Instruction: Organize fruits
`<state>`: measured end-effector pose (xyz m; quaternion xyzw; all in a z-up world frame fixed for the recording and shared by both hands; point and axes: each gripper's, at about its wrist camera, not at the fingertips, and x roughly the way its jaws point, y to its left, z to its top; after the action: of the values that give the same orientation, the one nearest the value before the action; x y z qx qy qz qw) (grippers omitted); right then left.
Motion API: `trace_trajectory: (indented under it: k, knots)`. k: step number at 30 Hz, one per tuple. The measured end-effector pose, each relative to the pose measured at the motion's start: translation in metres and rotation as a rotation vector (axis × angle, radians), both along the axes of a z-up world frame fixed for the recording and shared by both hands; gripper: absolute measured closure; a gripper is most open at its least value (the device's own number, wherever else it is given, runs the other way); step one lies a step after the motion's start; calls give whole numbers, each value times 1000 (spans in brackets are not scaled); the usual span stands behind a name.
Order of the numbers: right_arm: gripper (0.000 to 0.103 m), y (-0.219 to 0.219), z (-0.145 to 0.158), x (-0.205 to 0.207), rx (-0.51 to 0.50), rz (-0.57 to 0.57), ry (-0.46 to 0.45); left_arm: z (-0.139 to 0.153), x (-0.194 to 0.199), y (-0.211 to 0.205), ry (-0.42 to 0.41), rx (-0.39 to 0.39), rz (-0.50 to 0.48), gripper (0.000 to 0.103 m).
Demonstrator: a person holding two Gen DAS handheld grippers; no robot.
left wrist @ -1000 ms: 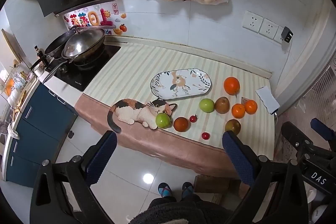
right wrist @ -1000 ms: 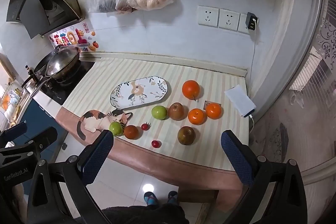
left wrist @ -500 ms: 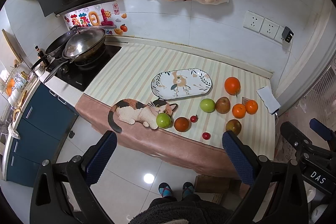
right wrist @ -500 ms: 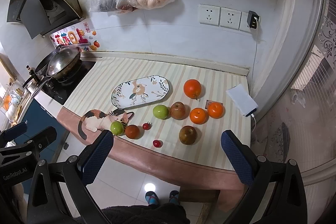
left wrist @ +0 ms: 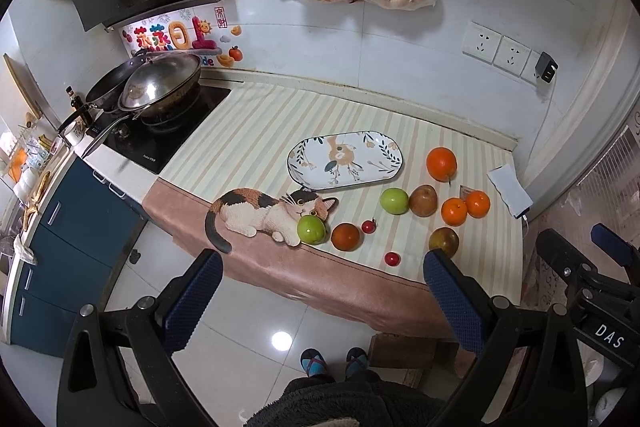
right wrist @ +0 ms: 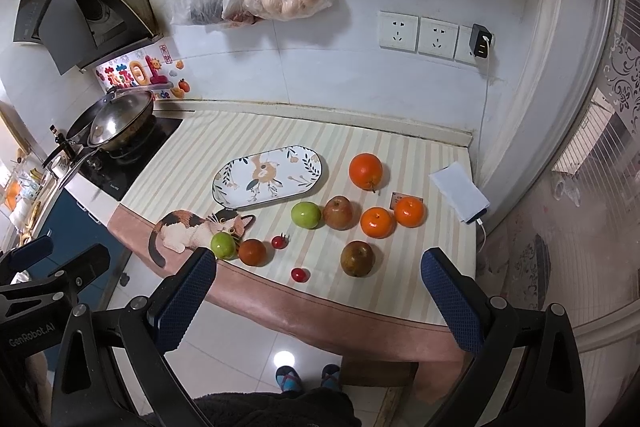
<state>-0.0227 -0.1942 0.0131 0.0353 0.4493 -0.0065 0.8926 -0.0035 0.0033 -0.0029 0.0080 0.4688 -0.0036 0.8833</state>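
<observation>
The biggest fruit, the large orange (right wrist: 365, 171), sits right of centre, just beside the empty oval plate (right wrist: 224, 193); it looks firm and rather heavy, so I would grip it across its widest part. The green apple (right wrist: 306, 215) and brown apple (right wrist: 338, 213) touch each other at mid-frame, smooth and probably slippery. The two small oranges (right wrist: 377, 222) have softer peel. The cherry tomatoes (right wrist: 300, 274) are tiny and easily crushed. The bench (right wrist: 440, 291) has a striped cloth, so round fruit may roll. Both the left tongs (left wrist: 320, 285) and right tongs (right wrist: 319, 281) hang released above the floor, grasping nothing.
</observation>
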Motion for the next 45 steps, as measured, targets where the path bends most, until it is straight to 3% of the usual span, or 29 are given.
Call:
trace_trajectory:
  k: [45]
  knots:
    - [0,-1,11,9,31,0,3,2,5,-4,6,-5,-4,0]
